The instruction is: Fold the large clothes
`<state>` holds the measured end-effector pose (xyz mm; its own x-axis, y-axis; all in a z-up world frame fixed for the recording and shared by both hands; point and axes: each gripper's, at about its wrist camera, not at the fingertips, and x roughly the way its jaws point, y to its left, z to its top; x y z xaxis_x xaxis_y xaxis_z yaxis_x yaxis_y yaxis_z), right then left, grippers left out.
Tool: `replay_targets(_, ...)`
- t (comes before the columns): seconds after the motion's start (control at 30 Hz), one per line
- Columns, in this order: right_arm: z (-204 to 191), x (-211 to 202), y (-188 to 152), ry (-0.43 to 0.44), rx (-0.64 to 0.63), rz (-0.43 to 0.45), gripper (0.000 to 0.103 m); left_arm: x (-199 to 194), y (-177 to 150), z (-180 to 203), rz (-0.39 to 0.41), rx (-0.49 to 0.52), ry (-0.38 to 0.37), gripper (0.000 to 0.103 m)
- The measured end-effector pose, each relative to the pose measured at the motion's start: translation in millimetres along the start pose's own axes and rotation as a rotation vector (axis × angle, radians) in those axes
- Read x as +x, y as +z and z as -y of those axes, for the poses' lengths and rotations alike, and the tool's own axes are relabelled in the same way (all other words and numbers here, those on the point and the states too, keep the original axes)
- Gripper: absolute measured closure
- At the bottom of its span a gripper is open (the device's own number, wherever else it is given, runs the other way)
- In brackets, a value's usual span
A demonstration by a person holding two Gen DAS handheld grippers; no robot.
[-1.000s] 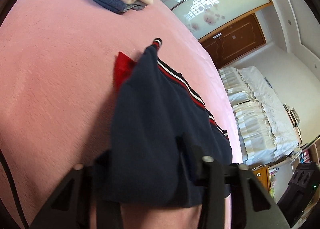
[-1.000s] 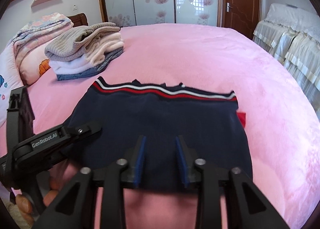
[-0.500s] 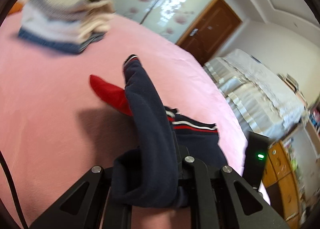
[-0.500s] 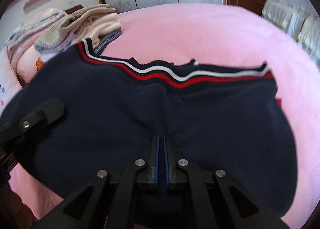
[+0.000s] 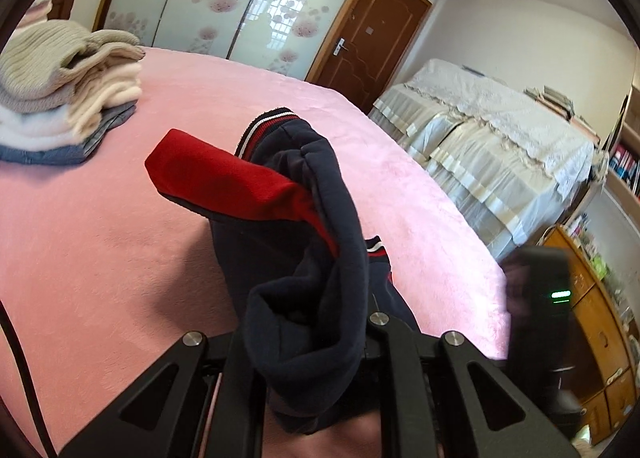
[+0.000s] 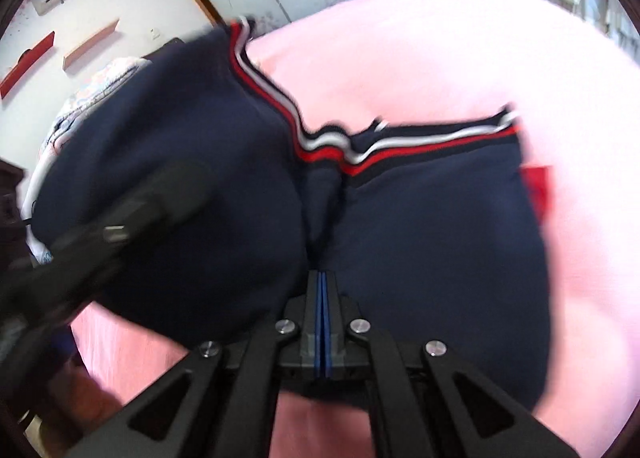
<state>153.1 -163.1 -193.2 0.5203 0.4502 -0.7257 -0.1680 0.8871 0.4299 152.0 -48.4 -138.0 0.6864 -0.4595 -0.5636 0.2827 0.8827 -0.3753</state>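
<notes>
A: What changed on the pink plush bed (image 5: 100, 226)?

B: The navy fleece garment with red-and-white striped hem (image 6: 420, 242), flat a second ago, is now lifted at its near edge. Left gripper (image 5: 304, 342) clamps bunched cloth; right gripper (image 6: 322, 322) is pinched fully closed on it.

A: Meaning?

B: The fold-over has likely begun.

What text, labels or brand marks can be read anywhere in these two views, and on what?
None can be read.
Left gripper arm in the right wrist view: too blurred to show any marking.
Book spines on the shelf: too small to read.
Navy garment: stripes only, no lettering.
Green light on the right gripper body: a plain bar, no characters.
</notes>
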Motion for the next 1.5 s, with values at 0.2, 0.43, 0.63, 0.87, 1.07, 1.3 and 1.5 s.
replay_targets(0.2, 34.7, -57.1, -9.2, -0.133, 0.055, 0.094, 0.103, 26.0, -5.1, 37.1, -0.083, 0.111, 0.041, 0.092)
replay_targets(0.43, 82.7, -74.2, -22.6, -0.240, 0.175, 0.104, 0.103, 74.2, -32.2, 87.0, -0.242, 0.308, 0.092, 0.091)
replay_targets(0.63, 97.7, -76.6, -23.4, -0.277, 0.204, 0.104, 0.103, 78.7, -45.1, 101.6, -0.253, 0.387, 0.105, 0.072)
replay_targets(0.87, 98.0, -91.4, -22.7, -0.272, 0.198, 0.130, 0.102, 55.7, -40.6, 104.6, -0.267, 0.362, 0.006, 0.041)
replay_targets(1.07, 97.7, -106.7, -16.1, -0.262, 0.196, 0.151, 0.101, 15.9, -26.6, 92.0, -0.302, 0.272, -0.123, 0.037)
replay_targets(1.3, 76.3, -129.9, 2.4, -0.157, 0.139, 0.162, 0.101, -19.6, -11.8, 45.0, -0.255, 0.139, 0.000, 0.036)
replay_targets(1.5, 38.6, -115.9, 8.3, -0.090, 0.029, 0.087, 0.088, -5.8, -13.1, 9.5, -0.309, 0.092, 0.147, 0.036)
